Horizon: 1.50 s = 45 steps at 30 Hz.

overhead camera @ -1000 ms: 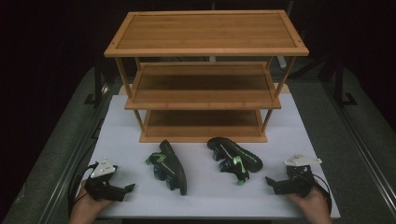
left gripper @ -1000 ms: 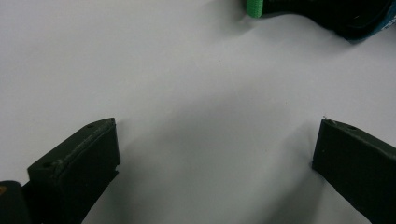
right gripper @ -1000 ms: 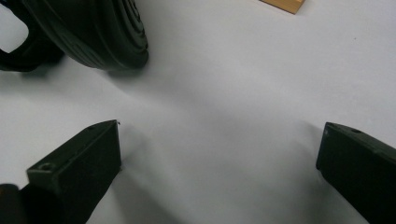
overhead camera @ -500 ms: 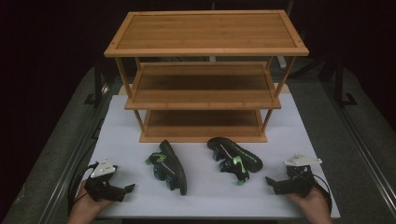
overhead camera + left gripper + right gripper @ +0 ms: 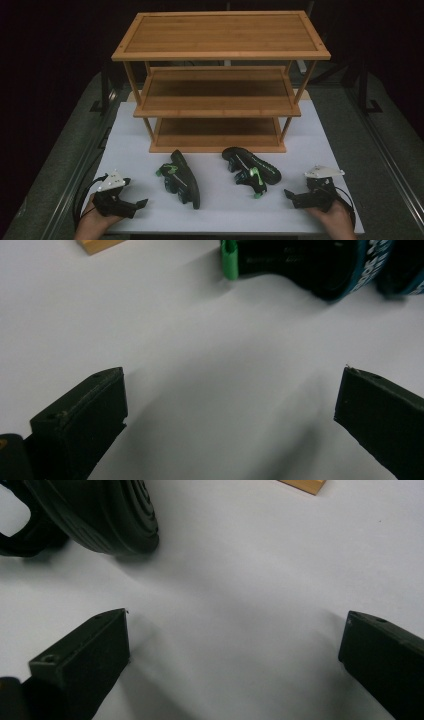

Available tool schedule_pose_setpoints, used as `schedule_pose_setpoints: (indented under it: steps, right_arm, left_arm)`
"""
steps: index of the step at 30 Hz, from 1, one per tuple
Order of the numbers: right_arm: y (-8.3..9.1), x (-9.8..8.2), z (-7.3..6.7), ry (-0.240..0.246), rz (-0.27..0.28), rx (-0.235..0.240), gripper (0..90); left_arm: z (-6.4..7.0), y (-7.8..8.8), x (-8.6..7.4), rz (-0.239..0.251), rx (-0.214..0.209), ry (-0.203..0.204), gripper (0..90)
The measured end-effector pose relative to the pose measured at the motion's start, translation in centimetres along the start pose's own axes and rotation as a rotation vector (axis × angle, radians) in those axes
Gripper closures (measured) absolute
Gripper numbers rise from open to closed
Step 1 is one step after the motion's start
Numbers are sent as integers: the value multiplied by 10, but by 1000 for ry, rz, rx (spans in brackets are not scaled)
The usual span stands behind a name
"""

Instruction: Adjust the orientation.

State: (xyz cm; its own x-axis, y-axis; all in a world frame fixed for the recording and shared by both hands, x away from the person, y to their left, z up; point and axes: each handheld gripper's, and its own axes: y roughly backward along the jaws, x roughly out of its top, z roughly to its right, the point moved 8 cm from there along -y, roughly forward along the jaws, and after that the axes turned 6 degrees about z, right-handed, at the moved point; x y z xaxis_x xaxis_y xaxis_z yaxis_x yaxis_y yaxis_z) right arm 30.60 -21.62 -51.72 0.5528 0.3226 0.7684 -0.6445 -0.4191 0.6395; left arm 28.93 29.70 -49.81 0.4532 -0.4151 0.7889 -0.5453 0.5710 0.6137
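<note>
- A three-tier bamboo shoe rack (image 5: 220, 55) stands at the far side of the white table mat (image 5: 215, 210); its shelves are all bare, and it serves as the landmark here.
- Two black sandals with green and teal trim lie on the mat just in front of the rack's bottom shelf, apart from each other and not touching the rack.
- The left sandal (image 5: 181, 177) lies in front of the rack's left half, tipped on its side with the sole edge up; in the left gripper view its green strap end (image 5: 229, 260) and teal-lettered strap sit beyond the jaws.
- The right sandal (image 5: 251, 169) lies in front of the rack's right half, angled toward the near right; its ribbed sole (image 5: 107, 515) shows ahead of the jaws in the right gripper view.
- The left gripper (image 5: 141, 204) rests low on the mat, nearer the person than the left sandal and off the rack's left front corner; its jaws are spread wide with nothing between them.
- The right gripper (image 5: 289, 195) sits likewise off the rack's right front corner, just beside the right sandal, jaws spread wide and empty.
- Judging by this layout, the work is at its start: neither sandal is grasped, and putting them onto the rack seems the aim.
- The next move probably calls for each gripper to advance to its nearer sandal and close across a strap or the sole edge.
</note>
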Motion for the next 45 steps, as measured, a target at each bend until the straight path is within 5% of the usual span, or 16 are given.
schedule_pose_setpoints:
  steps: [2,16,23,45]
  right_arm:
    - [0,0,0,0,1,-1,0]
    - [0,0,0,1,-2,0,0]
    - [0,0,0,1,0,-1,0]
    - [0,0,0,0,0,1,0]
  left_arm:
    - [4,1,5,21,-21,-10,97]
    - [32,2,37,132,-167,-53,376]
    - [49,-15,40,108,-225,-93,445]
    - [52,-41,37,62,-258,-123,690]
